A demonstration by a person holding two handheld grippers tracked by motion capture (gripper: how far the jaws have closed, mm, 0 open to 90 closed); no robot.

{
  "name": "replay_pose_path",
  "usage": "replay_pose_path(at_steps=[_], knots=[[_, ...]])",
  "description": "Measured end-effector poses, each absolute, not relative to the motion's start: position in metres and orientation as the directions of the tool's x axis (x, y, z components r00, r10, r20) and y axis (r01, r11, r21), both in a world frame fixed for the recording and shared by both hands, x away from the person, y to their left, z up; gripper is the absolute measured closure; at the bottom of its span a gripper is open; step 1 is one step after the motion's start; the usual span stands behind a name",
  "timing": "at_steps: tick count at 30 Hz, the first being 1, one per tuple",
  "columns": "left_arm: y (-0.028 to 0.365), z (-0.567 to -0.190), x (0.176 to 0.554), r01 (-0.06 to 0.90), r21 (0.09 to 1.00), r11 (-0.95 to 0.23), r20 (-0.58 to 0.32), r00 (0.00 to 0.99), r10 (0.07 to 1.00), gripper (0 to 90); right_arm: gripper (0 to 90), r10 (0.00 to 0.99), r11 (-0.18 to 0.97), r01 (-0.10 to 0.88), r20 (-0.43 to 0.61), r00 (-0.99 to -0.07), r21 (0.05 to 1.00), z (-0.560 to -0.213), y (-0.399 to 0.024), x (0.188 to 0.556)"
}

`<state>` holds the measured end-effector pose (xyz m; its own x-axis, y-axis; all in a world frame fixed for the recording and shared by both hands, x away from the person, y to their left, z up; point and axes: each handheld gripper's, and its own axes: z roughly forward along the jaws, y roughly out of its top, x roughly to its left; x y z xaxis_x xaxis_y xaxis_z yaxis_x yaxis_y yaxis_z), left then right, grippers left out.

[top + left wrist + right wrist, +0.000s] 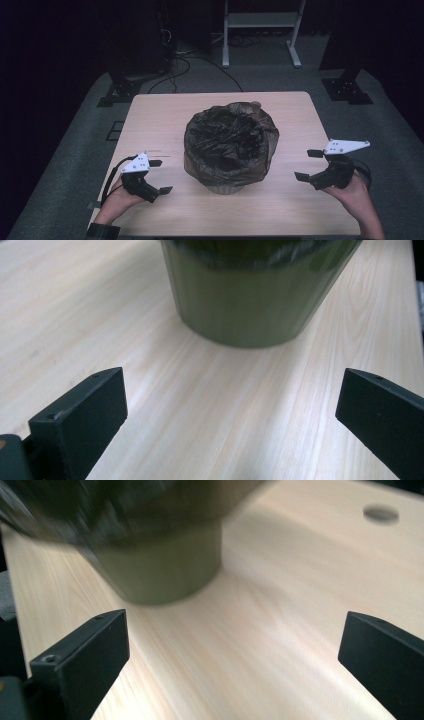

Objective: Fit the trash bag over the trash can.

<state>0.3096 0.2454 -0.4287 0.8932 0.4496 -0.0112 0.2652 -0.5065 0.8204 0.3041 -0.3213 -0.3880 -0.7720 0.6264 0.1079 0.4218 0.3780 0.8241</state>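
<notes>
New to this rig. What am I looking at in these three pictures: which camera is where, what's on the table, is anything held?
No robot here: a person holds a hand-held two-jaw tool in each hand. The high view looks down on a wooden table from above the person's side. The left gripper is at its left, the right gripper at its right.

The other two pictures come from cameras riding on those tools, looking out between their own black fingers.

In the middle of the table stands a small bin, green in the close views, lined with a dark plastic bag that folds over its rim.

Both grippers are open, one on each side of the bin, apart from it. Nothing is held.
</notes>
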Motion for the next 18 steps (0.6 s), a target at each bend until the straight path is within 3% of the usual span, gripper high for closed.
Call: replay_pose_path(at_steps=[7, 18], knots=[[0.245, -0.445, 0.307, 0.293, 0.789, -0.541, -0.002, 0.881, 0.474, 0.0, 0.0, 0.664, 0.377, 0.465, 0.116, -0.738, 0.801, -0.428, -0.338, 0.296], [0.242, -0.473, 0.307, 0.333, 0.69, -0.642, 0.034, 0.872, 0.489, 0.0, 0.0, 0.696, 0.46, 0.493, 0.045, -0.717, 0.738, -0.472, -0.339, 0.296]])
